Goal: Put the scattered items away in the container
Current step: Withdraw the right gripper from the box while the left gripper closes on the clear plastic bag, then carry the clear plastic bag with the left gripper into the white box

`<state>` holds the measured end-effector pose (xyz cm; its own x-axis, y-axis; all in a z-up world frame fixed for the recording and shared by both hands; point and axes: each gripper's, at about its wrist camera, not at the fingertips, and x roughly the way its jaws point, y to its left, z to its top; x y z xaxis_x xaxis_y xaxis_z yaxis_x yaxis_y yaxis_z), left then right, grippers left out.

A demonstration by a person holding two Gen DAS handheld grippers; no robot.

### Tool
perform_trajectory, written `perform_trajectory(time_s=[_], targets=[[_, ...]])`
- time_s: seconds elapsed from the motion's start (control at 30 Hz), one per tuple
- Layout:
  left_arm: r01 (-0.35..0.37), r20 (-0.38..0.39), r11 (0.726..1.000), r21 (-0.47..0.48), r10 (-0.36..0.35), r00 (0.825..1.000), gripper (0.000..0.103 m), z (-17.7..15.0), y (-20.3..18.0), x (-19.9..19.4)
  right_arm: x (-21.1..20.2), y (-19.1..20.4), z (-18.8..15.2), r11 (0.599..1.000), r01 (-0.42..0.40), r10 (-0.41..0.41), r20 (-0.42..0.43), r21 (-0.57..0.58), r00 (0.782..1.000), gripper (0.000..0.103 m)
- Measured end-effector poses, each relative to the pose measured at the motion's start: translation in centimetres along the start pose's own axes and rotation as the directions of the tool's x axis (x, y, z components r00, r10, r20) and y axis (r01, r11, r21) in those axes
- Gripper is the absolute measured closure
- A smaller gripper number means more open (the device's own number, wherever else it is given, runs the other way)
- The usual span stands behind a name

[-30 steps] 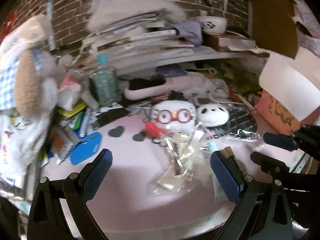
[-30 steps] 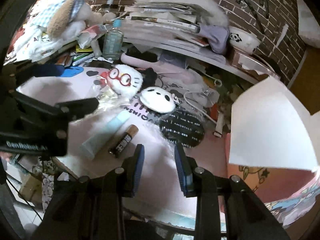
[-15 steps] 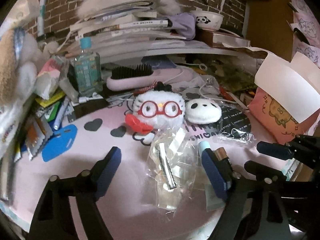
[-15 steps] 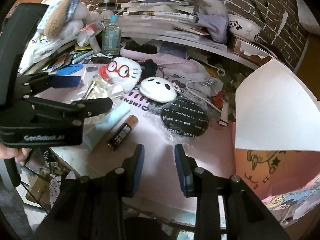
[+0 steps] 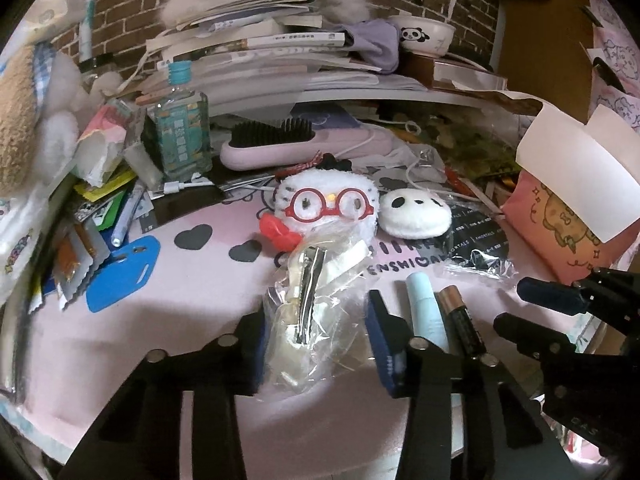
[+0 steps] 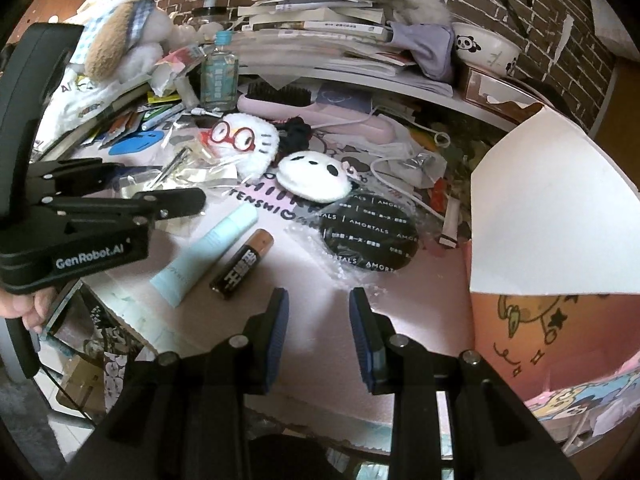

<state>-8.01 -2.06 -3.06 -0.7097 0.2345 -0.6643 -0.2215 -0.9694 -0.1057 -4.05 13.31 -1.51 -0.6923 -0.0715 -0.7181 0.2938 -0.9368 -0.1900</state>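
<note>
Left gripper (image 5: 316, 340): jaws apart, straddling the clear bag (image 5: 310, 312) of metal clips, which lies on the pink counter (image 5: 160, 344) at 6 o'clock of the plush with red glasses (image 5: 328, 210); contact of the pads with the film cannot be confirmed. Right gripper (image 6: 320, 340): jaws apart and empty, over bare counter. The container (image 6: 560, 320), a pink box with white flaps, stands at 3 o'clock. Recommended: close on the bag's bulk, not loose film; clear the blue tube (image 5: 426, 310) and battery (image 5: 462, 320) lying beside the right-hand jaw; lift before moving sideways toward the box.
</note>
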Motion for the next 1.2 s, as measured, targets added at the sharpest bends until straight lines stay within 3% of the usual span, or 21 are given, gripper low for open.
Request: perform_trajectory(time_s=[0.27,0.7,0.9,1.2], targets=[[0.012,-0.005,1.0,0.003,-0.012,1.0,0.084,-0.3,-0.4,-0.9,0.0,-0.1,-0.1,1.0,-0.002,0.002,0.001,0.007,1.0,0.074],[0.002,0.023,1.0,-0.001,-0.002,1.0,0.088,0.5,-0.4,-2.7,0.1,-0.9,-0.1,0.998,0.065,-0.065,0.007,0.022,0.998,0.069],[0.017,0.059,0.999,0.029,-0.018,0.998,0.088,2.2,-1.3,-4.1,0.2,-1.3,0.0,0.996,0.078,-0.079,0.005,0.031,0.997,0.069],[0.055,0.104,0.986,0.158,-0.072,0.992,0.088,6.7,-5.2,-5.2,0.3,-1.7,-0.1,0.994,0.104,-0.104,0.007,0.038,0.995,0.069]])
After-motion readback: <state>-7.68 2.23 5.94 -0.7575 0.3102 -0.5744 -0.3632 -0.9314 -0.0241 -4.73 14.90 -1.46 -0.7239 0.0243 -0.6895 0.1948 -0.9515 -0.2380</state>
